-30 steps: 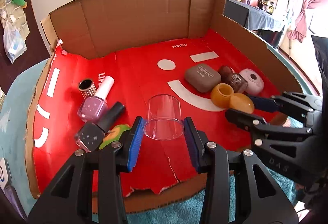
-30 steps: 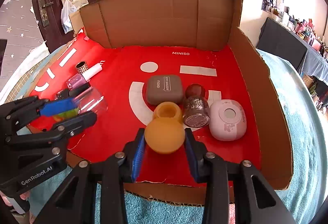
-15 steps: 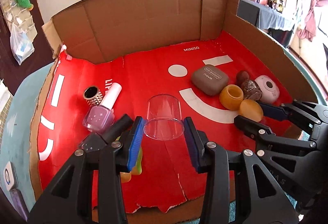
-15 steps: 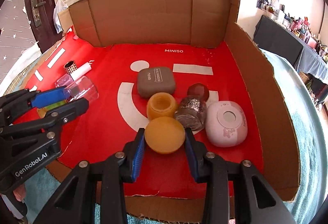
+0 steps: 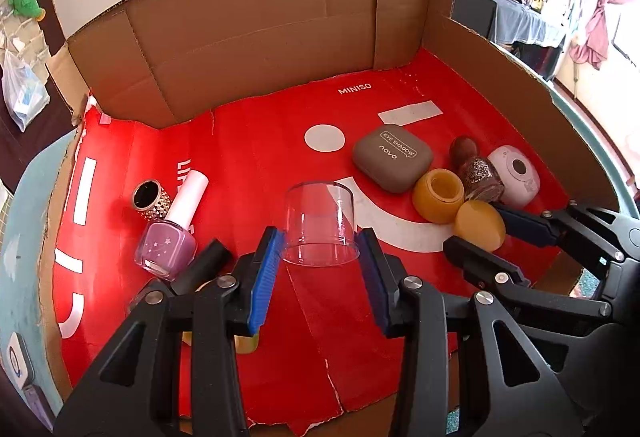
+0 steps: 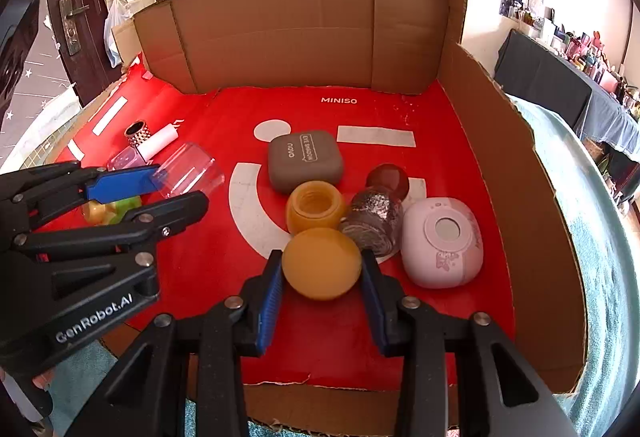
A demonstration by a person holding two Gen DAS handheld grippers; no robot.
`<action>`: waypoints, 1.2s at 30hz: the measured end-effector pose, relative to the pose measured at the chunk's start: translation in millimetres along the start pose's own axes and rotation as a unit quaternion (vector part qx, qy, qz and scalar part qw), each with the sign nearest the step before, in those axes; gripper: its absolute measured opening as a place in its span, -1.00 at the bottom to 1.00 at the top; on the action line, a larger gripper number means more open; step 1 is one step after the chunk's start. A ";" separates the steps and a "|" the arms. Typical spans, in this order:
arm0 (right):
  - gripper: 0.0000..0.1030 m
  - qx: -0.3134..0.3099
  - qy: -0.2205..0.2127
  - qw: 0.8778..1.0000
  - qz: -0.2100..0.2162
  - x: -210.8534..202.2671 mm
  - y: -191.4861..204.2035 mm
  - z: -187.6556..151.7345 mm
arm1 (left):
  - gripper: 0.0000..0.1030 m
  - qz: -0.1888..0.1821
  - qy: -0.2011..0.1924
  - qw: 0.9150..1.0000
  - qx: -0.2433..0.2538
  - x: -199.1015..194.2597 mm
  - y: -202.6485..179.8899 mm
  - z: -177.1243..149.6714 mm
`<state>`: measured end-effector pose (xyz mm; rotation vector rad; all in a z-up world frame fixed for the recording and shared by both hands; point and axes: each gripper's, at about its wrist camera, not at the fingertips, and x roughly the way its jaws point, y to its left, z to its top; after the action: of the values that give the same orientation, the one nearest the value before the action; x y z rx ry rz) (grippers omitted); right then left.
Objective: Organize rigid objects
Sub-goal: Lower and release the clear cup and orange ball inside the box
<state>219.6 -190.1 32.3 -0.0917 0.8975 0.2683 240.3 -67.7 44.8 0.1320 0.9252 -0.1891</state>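
My left gripper (image 5: 320,249) is shut on a clear plastic cup (image 5: 320,225) and holds it above the red floor of the cardboard box (image 5: 256,157). It also shows in the right wrist view (image 6: 188,173). My right gripper (image 6: 322,273) is shut on an amber round lid (image 6: 322,263), just in front of the open amber jar (image 6: 314,207). The lid also shows in the left wrist view (image 5: 480,225). A brown eye shadow case (image 6: 304,159), a glitter bottle (image 6: 374,219) with a dark red cap and a pink oval case (image 6: 442,241) lie beside the jar.
At the left lie a purple nail polish bottle (image 5: 166,241), a studded gold ring (image 5: 150,197), a black-capped bottle (image 5: 202,265) and a yellow-green item (image 6: 110,209). Cardboard walls (image 6: 304,33) stand at the back and right. Teal cloth (image 6: 600,237) surrounds the box.
Both grippers have lifted and drawn back slightly with their objects. The cup has risen off the floor. The lid stays near the jar.
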 end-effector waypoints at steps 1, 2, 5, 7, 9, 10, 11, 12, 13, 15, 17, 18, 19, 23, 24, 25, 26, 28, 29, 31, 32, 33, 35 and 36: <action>-0.23 0.000 0.000 1.000 0.000 0.1 0.2 0.1 | -0.26 0.001 0.000 1.000 0.001 0.6 0.0 0.2; -0.23 -0.001 0.000 1.000 -0.001 0.1 0.4 0.0 | -0.26 0.003 0.000 1.000 0.002 0.7 -0.3 0.3; -0.23 0.000 -0.001 1.000 -0.001 0.1 0.4 -0.1 | -0.26 -0.006 -0.001 1.000 -0.004 -0.3 1.9 0.3; -0.23 0.001 0.000 1.000 0.001 -0.1 0.1 -0.1 | -0.26 -0.016 -0.003 1.000 -0.013 -3.6 5.6 -0.2; -0.23 0.002 -0.001 1.000 0.000 -0.3 0.0 -0.2 | -0.26 -0.024 -0.009 1.000 -0.013 -10.3 8.3 -2.6; -0.23 0.002 -0.001 1.000 0.001 -0.3 -0.3 -0.3 | -0.26 -0.027 -0.013 0.999 -0.010 -15.7 9.7 -5.8; -0.23 0.001 -0.001 1.000 0.001 -0.3 -0.3 -0.3 | -0.26 -0.034 -0.015 0.999 -0.009 -19.3 10.8 -8.6; -0.23 0.000 -0.001 1.000 0.001 -0.4 -0.4 -0.2 | -0.26 -0.047 -0.014 0.999 -0.010 -22.3 12.3 -12.0; -0.23 0.000 -0.001 1.000 0.001 -0.5 -0.6 0.0 | -0.26 -0.074 -0.007 0.997 -0.016 -25.2 15.0 -17.2; -0.22 0.000 -0.001 1.000 0.003 -0.7 -1.1 0.0 | -0.26 -0.109 0.003 0.994 -0.020 -28.9 17.4 -24.3; -0.23 -0.001 -0.001 1.000 0.004 -0.9 -1.3 -0.3 | -0.26 -0.121 0.007 0.993 -0.013 -34.7 16.1 -32.3; -0.22 -0.001 -0.001 1.000 0.003 -0.6 -1.4 -0.4 | -0.26 -0.127 0.010 0.992 -0.011 -36.2 15.8 -35.2; -0.22 -0.002 -0.001 1.000 0.003 -0.6 -1.3 -0.5 | -0.26 -0.133 0.012 0.991 -0.009 -39.0 15.4 -39.3; -0.22 -0.003 0.000 1.000 0.003 -1.0 -1.1 -0.9 | -0.26 -0.122 0.022 0.992 0.003 -40.1 15.5 -48.5; -0.22 -0.003 0.000 1.000 0.003 -1.0 -1.0 -0.8 | -0.26 -0.126 0.023 0.992 0.002 -40.0 16.8 -48.8; -0.23 -0.002 0.000 1.000 0.002 -1.0 -0.8 -0.6 | -0.26 -0.129 0.024 0.991 -0.002 -39.5 17.8 -48.3; -0.23 -0.002 0.000 1.000 0.002 -1.1 -0.7 -0.6 | -0.26 -0.127 0.024 0.992 -0.002 -38.3 19.2 -46.9; -0.23 -0.002 0.000 1.000 0.002 -1.2 -0.4 -0.5 | -0.26 -0.093 0.011 0.996 0.012 -36.4 17.4 -44.1; -0.23 -0.002 0.000 1.000 0.002 -1.1 -0.1 -0.5 | -0.26 -0.077 0.001 0.997 0.019 -36.6 15.5 -42.7; -0.23 -0.001 0.001 1.000 0.003 -1.1 -0.3 -0.6 | -0.26 -0.050 -0.007 0.999 0.018 -34.8 15.2 -38.8; -0.23 -0.001 0.001 1.000 0.004 -1.4 -0.6 -0.7 | -0.26 -0.046 -0.007 0.999 0.013 -32.5 17.3 -37.6; -0.23 0.000 0.001 1.000 0.004 -1.4 -0.7 -0.9 | -0.26 -0.050 -0.005 0.999 0.005 -29.3 20.6 -36.9; -0.23 0.001 0.001 1.000 0.006 -1.7 -1.1 -1.0 | -0.26 -0.069 0.011 0.997 -0.016 -19.8 26.2 -35.6; -0.23 0.002 0.000 1.000 0.006 -1.7 -1.1 -1.1 | -0.27 -0.076 0.011 0.997 -0.024 -18.8 26.5 -34.7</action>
<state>218.1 -191.7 32.9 -0.0836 0.8993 0.2781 208.0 -33.1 40.0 0.0191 0.9610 -0.3058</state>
